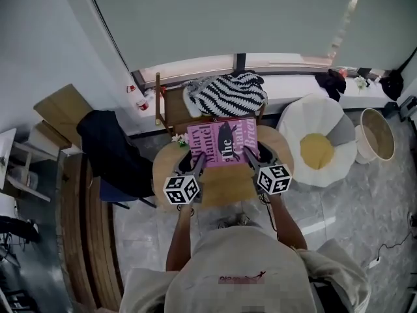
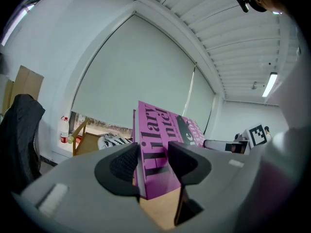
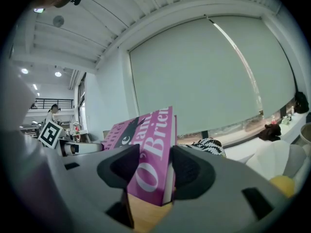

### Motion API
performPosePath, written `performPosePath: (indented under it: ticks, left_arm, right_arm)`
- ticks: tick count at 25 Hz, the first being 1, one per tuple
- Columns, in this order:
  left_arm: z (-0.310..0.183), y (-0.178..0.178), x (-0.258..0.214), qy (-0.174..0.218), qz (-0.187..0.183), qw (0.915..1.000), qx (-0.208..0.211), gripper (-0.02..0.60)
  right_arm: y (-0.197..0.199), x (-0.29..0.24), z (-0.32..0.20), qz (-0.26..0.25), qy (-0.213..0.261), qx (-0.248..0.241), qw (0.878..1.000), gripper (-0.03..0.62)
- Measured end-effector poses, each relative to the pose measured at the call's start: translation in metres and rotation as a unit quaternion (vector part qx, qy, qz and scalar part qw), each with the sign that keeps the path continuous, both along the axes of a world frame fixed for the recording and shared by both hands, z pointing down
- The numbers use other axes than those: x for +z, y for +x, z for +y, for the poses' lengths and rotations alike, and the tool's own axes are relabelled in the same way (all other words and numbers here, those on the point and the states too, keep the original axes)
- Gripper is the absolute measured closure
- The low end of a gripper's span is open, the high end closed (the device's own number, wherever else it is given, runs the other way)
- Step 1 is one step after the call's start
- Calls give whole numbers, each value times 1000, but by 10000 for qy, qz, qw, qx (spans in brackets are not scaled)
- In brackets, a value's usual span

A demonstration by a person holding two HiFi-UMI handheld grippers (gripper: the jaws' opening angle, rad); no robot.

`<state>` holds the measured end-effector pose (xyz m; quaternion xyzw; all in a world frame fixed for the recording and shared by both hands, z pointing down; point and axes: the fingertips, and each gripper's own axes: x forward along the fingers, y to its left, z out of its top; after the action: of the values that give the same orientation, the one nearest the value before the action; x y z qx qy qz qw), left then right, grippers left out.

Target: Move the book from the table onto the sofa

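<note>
The left gripper clamps its ribbed black pads on the left edge of the thick, glossy pink book, hiding part of the cover lettering. The book is over the round wooden table; contact underneath cannot be made out. The right gripper pinches the book's right edge. A white, petal-shaped cushion sits at 3 o'clock.
</note>
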<state>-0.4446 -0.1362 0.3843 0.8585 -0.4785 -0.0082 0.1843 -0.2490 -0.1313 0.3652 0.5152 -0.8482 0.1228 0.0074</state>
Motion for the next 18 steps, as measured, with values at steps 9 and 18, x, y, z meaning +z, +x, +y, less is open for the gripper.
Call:
performPosePath:
  ticks: [9,18]
  left_arm:
    - [-4,75,1,0,44,9956,931,382]
    - [10,204,-1,-4,73,9754,2201,382]
  right_arm:
    - [71,0,32,29,6,948,9955,390]
    - [183,-3,93,67,-23,2205,9754,390]
